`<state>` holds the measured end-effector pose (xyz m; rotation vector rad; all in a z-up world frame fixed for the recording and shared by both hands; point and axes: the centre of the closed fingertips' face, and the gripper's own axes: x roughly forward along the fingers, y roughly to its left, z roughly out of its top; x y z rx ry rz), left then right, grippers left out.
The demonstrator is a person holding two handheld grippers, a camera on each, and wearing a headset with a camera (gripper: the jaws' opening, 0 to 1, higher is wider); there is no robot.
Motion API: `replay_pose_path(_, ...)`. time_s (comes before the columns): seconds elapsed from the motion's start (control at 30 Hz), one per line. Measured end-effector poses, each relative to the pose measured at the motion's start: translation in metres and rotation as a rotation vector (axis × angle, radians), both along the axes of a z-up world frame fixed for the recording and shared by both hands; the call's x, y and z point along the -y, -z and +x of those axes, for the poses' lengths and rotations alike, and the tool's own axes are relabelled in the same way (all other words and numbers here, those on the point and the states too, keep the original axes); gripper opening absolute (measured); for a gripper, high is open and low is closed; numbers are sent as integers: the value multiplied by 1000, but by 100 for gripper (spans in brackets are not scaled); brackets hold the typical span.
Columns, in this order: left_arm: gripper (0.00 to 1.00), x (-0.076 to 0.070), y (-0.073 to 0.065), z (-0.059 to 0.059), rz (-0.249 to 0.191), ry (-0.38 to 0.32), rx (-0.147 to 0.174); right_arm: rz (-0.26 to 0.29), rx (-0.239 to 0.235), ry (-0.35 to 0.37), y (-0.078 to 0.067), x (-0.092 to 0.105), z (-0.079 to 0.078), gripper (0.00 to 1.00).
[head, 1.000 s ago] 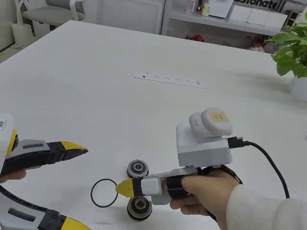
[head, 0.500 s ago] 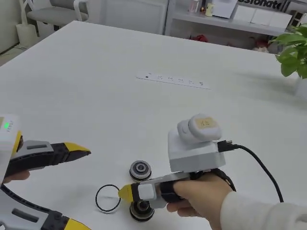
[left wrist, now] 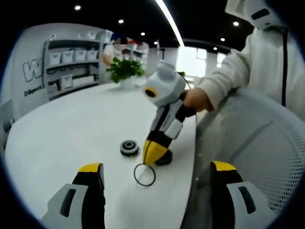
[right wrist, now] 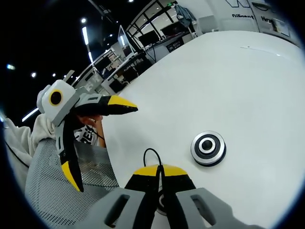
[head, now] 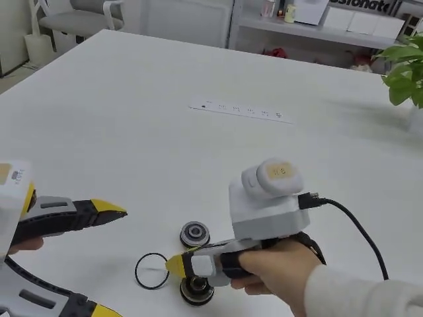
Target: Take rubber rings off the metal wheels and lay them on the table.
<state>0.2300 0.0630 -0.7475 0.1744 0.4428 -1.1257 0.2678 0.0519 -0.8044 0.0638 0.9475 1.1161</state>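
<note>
Right gripper (head: 175,264) is clamped on the ring (head: 151,271), flat on the table (head: 132,119) beside the near wheel (head: 196,292), likely laying it down. Left gripper (head: 109,257) hangs wide open, ready for the far wheel (head: 195,233).

Looked like an office or showroom workspace. Big white table (head: 165,86) with power strip (head: 241,110), white shelving (head: 310,30) holding boxes, potted plant (head: 404,69), office chair (head: 69,16). Recessed ceiling lights (left wrist: 77,7), shelves of bins (left wrist: 71,57). Background desks with monitors (right wrist: 159,36), probably; fisheye too small.
</note>
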Motion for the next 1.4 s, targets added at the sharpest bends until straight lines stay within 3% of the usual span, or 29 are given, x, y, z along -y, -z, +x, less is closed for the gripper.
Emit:
replay_pose_path(0.53, 93, 0, 2, -1, 8, 7, -6, -42, 45, -31, 6, 4, -1, 0)
replay_pose_path(0.73, 92, -1, 2, 0, 7, 4, -2, -49, 61, -37, 6, 6, 1, 6)
replay_pose_path(1.07, 90, -1, 4, -1, 26, 7, -13, -12, 64, -29, -7, 13, 8, 10)
replay_pose_path(1.27, 89, 7, -1, -3, 23, 23, -19, 7, 83, -50, -15, 17, 9, 15)
replay_pose_path(1.4, 90, 15, -19, -1, -21, 32, -1, 22, 92, -66, -22, 21, 9, 24)
